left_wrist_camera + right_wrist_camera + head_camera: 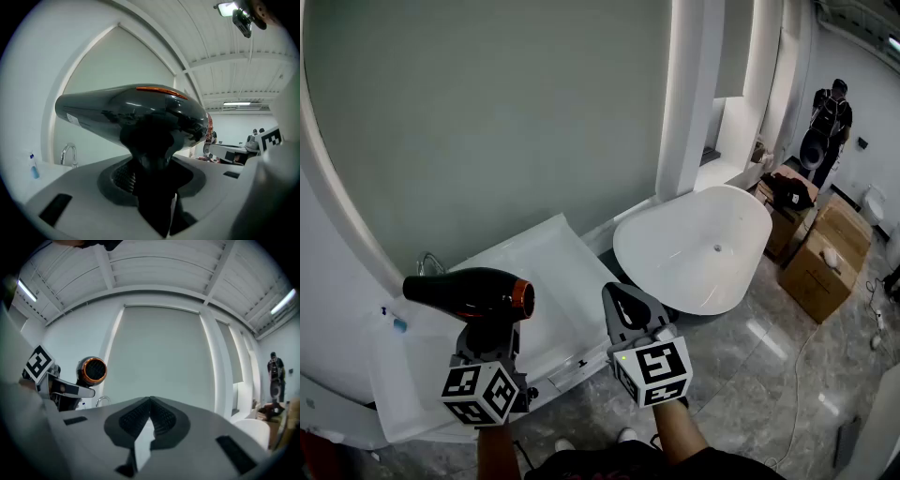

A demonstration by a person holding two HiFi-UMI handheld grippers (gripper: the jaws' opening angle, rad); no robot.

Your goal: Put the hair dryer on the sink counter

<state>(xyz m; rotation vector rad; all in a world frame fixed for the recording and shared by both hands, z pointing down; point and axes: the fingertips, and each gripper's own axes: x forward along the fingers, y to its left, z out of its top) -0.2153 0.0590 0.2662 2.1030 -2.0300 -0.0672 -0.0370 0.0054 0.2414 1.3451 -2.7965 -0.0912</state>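
Left gripper (490, 336) clamps the dryer (469, 292) above the counter (546, 251), seemingly clear of it; right gripper (624, 302), at the counter's edge, is closed and empty.

A big white oval bathtub (694, 248) sits on the right. Past it are brown cardboard boxes (814, 274) on the shiny grey floor (769, 375) — and far off stands a person in dark clothes (831, 117).

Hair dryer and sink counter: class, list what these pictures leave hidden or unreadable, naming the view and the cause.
- Glossy black hair dryer: handle only a dark shape between the left gripper's jaws, left gripper view; gripper body covers it, head view.
- White sink counter: stretch beside the chrome tap covered by dryer, head view.
- Small blue bottle: label too small, left gripper view.
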